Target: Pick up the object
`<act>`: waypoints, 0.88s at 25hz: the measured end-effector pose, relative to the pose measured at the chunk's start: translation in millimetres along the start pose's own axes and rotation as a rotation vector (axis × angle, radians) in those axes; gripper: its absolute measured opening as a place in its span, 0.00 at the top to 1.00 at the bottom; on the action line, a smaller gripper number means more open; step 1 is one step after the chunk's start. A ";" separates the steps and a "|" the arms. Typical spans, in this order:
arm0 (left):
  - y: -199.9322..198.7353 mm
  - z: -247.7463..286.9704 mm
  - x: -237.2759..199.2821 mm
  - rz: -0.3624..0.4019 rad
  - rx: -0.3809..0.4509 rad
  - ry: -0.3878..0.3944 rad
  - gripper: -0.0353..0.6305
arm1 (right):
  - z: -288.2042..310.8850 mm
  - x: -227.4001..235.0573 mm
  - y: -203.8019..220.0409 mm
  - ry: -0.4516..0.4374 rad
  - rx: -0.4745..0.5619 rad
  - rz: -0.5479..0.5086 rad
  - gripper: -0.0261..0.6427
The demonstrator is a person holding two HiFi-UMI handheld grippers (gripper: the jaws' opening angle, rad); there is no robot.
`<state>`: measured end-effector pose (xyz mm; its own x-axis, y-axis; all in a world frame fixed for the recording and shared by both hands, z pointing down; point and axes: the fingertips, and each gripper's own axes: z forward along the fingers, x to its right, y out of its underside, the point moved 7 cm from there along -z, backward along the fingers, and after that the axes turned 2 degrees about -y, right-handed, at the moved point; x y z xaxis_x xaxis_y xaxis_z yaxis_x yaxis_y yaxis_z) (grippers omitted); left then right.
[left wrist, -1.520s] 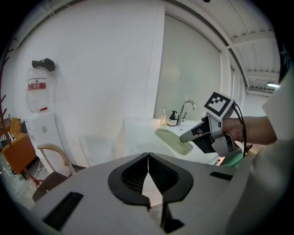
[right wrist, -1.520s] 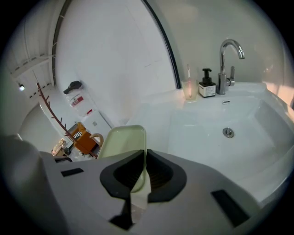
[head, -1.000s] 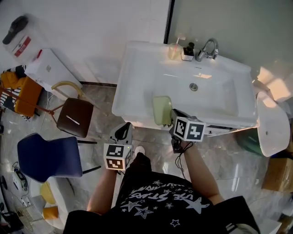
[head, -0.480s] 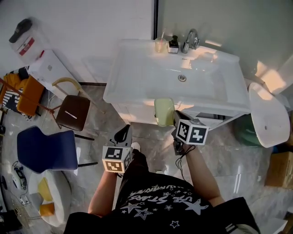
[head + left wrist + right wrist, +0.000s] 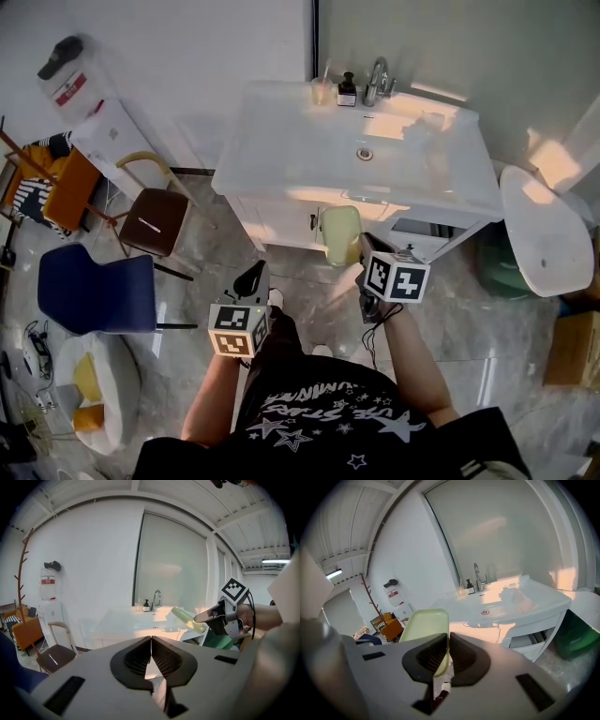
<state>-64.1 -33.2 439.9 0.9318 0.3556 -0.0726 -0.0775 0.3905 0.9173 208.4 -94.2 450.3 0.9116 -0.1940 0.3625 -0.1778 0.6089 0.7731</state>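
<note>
**Head view:** the right gripper is held out in front of the white washbasin, and its fingers are clamped on the near edge of a pale green tray. So the tray is up in the air just off the basin's front edge, over the marble floor, and isn't resting on anything. The left gripper is kept lower and to the left, well apart from the tray. At the back of the basin, a faucet, a small dark soap bottle and a cup are lined up. A brown chair and a blue chair are parked off to the left.

**Left gripper view:** the fingers are pressed together with nothing caught between them. Past them, the right gripper can be made out on the right side with the tray sticking out of it, tilted, towards the washbasin. A water dispenser is seen against the wall on the left.

**Right gripper view:** the tray's rim is pinched between the two fingers, which are nearly closed on it. The rest of the tray is angled up and to the left beyond the fingertips. The washbasin and faucet are seen behind it, well apart from the tray, with sunlight thrown across the basin top.
</note>
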 end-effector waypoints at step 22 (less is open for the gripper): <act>28.9 -40.5 45.0 -0.031 -0.009 -0.029 0.91 | -51.0 21.8 49.7 -0.013 -0.035 0.019 0.92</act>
<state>-38.8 28.5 447.3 0.9435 0.3190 -0.0893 -0.0518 0.4084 0.9113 238.3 -28.9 470.1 0.9032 -0.1922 0.3837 -0.1817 0.6387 0.7477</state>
